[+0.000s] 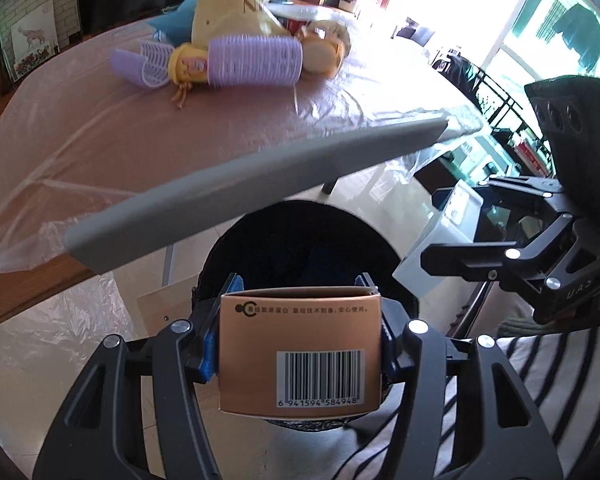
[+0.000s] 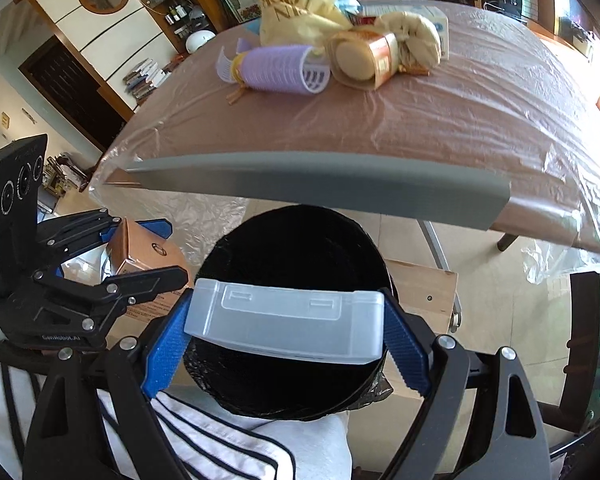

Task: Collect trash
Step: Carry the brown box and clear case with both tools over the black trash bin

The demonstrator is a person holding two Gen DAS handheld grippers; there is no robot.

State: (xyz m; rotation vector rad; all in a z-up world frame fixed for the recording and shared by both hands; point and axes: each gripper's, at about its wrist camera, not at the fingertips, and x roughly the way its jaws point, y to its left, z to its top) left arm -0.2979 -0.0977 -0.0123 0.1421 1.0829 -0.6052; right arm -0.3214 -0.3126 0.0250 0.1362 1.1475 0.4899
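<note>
Nearest the lens, the left gripper point(image 1: 300, 292) pinches a copper carton point(image 1: 300, 352) by its two narrow sides, long axis pointing fwd along the fingers. Directly under and ahead is the black-lined bin point(image 1: 300, 248), its mouth open. The right gripper point(image 2: 286, 320) clamps a clear plastic box point(image 2: 286, 322) crosswise, also above the bin point(image 2: 292, 248). Both are approx. equally near; release looks like a straight drop. More trash is on the table point(image 1: 100, 148) beyond, e.g. the purple roller point(image 1: 256, 62).
</note>
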